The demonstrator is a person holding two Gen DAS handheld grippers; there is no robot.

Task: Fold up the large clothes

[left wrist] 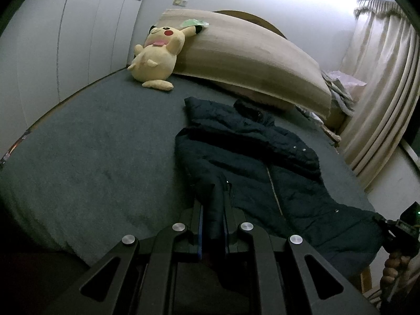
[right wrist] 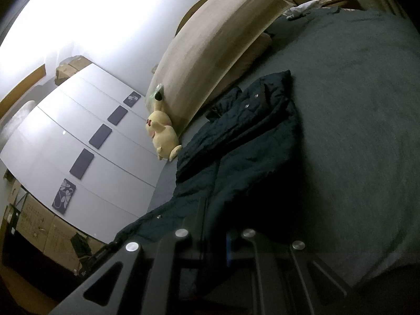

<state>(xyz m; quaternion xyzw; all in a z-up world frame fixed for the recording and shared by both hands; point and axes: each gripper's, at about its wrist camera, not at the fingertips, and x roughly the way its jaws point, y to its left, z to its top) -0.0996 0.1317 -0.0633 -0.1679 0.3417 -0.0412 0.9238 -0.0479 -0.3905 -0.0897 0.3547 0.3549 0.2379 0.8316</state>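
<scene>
A dark navy padded jacket [left wrist: 262, 157] lies lengthwise on the grey-green bed [left wrist: 105, 144], collar toward the headboard, zip facing up. My left gripper [left wrist: 214, 199] is shut on a raised fold of the jacket's near hem, and the cloth stands up between its fingers. In the right wrist view the same jacket [right wrist: 236, 144] stretches away from my right gripper [right wrist: 214, 210], which is shut on the hem's other corner. The right gripper [left wrist: 401, 225] also shows at the left wrist view's far right edge, at the jacket's corner that hangs over the bed edge.
A yellow plush toy [left wrist: 155, 57] leans on a long beige headboard cushion [left wrist: 249, 60]. White wardrobe doors [left wrist: 65, 39] run along the bed's left side, beige curtains [left wrist: 380, 92] along the right. Loose items [left wrist: 338, 89] are piled at the far right corner. Cardboard boxes [right wrist: 39, 223] stand by the wardrobe.
</scene>
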